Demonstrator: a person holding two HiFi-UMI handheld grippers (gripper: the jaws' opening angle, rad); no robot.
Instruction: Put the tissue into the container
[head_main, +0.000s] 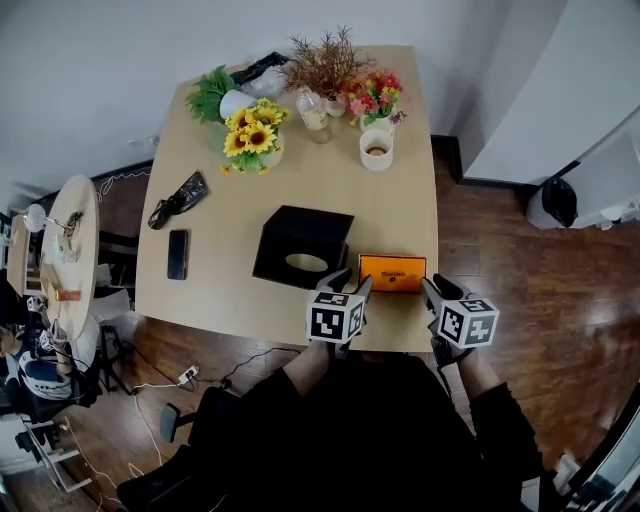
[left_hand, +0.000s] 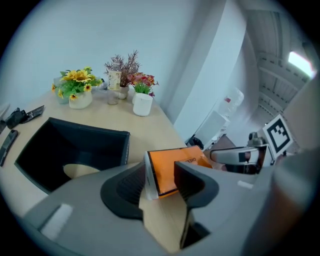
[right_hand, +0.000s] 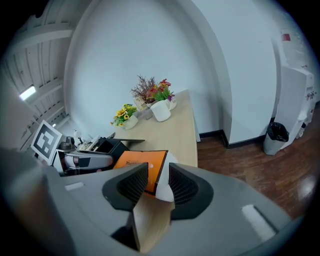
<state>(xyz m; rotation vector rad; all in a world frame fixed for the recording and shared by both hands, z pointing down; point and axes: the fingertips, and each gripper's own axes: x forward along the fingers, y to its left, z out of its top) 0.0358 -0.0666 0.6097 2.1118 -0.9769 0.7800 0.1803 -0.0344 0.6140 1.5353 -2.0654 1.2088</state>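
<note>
Since the tissue pack (head_main: 392, 272) lies flat at the near edge of the worktop (head_main: 220, 270), just right of the black box (head_main: 285, 232) & not yet in it, the job looks to be at the pick-up stage. The left hand-held gripper (head_main: 350, 284) sits at the pack's left end and the right hand-held gripper (head_main: 440, 290) at its right end, one per short side.

Left gripper view: the left hand-held gripper (left_hand: 160, 174) has its jaws apart w/ the white end & orange top of the tissue pack (left_hand: 165, 170) btw them. No squeeze or dent shows, so I read it as not clamped. The black box (left_hand: 107, 137) is just beyond, to the left. Right gripper view, same story: the right hand-held gripper (right_hand: 158, 172) has its jaws apart, a corner of the tissue pack (right_hand: 135, 162) btw the pads, no visible bite. The black box (right_hand: 107, 145) is behind it.

Handling, my guess: light, soft, film-wrapped, so squashy & prob. slippery, not fragile. Held at one end only it'd likely sag or twist, so a two-end hold makes sense. Best grip approx mid-height on each short end, pads across the thickness, firm enough to dent the film a bit. Too light a pinch = slip; too hard only crumples tissues. The box's oval slot on top looks smaller than the pack, so entry that way seems doubtful.
</note>
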